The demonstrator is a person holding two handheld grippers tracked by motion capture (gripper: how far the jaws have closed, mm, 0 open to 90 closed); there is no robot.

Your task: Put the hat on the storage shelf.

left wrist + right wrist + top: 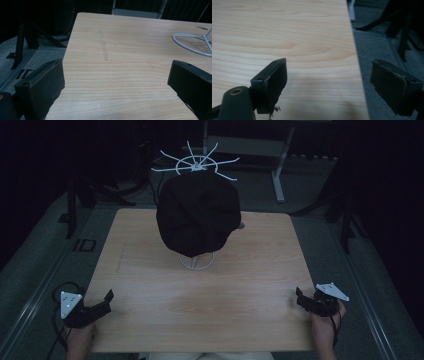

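Dim room, dark floor seen around wooden surface (pixel 200 290). Left gripper (pixel 100 304) held at near left corner of surface, jaws spread wide, nothing gripped, nothing touched; bare wood seen between them in left gripper view. Right gripper (pixel 302 299) held at near right corner, jaws likewise wide and empty, one over wood, other past right edge over floor. Black hat (pixel 197 215) draped on white wire stand (pixel 196 261) near far edge, at middle, well apart from both grippers. Stand's ring base (pixel 192 42) rests on surface.
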